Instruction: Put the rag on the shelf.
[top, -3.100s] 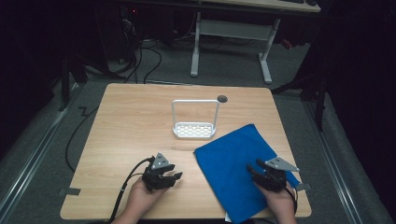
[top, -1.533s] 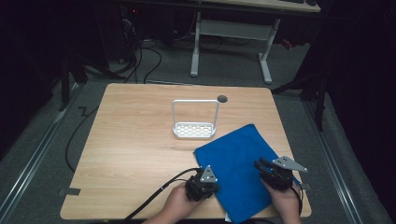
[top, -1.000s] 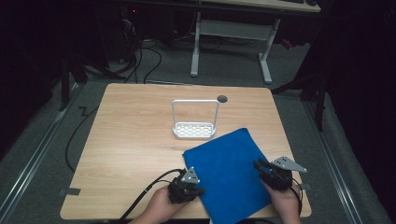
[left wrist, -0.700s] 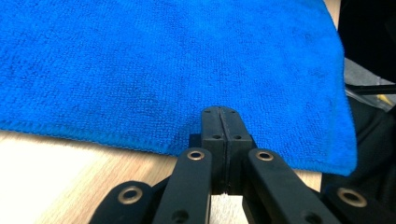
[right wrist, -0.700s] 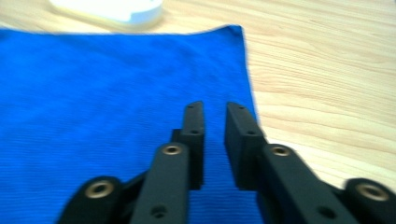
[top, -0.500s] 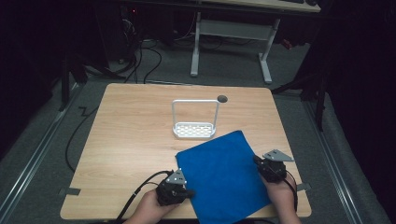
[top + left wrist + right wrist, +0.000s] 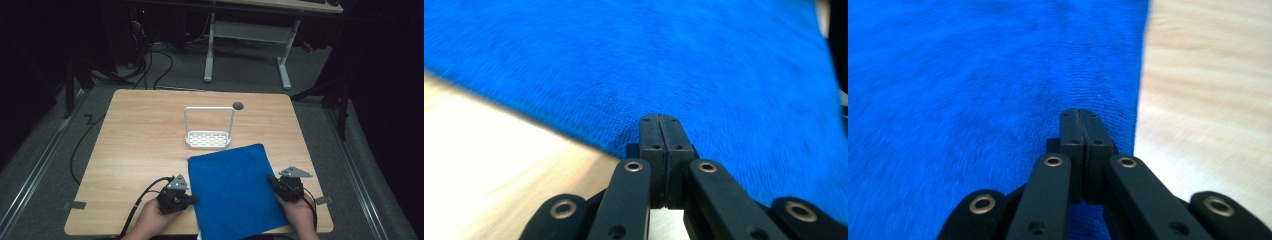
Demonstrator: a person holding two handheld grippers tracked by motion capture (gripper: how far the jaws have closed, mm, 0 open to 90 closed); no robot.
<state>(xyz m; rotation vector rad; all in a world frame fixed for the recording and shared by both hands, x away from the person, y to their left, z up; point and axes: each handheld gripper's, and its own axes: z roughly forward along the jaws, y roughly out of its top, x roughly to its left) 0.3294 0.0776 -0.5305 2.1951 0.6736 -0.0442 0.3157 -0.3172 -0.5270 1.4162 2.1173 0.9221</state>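
A blue cloth [image 7: 232, 192] lies flat on the near half of the wooden table [image 7: 140, 130], its near edge hanging at the table's front. My left gripper [image 7: 193, 199] is at the cloth's left edge, jaws shut, with the fabric [image 7: 674, 60] puckered where the left gripper [image 7: 659, 117] pinches it. At the cloth's right edge my right gripper [image 7: 273, 181] is also shut. In its own view the right gripper [image 7: 1081, 112] pinches the blue cloth [image 7: 973, 75] just inside the edge, with bare wood to the right.
A white perforated rack with a tall hoop handle [image 7: 208, 135] stands just beyond the cloth's far edge. A round cable hole [image 7: 238, 106] sits behind it. The left gripper's black cable [image 7: 145, 197] loops off the front edge. A desk frame [image 7: 245, 40] stands on the floor beyond.
The left gripper reached the cloth's left edge, then pulled back leftward with it. The cloth slid left and turned from diagonal to nearly square with the table. The right gripper barely moved.
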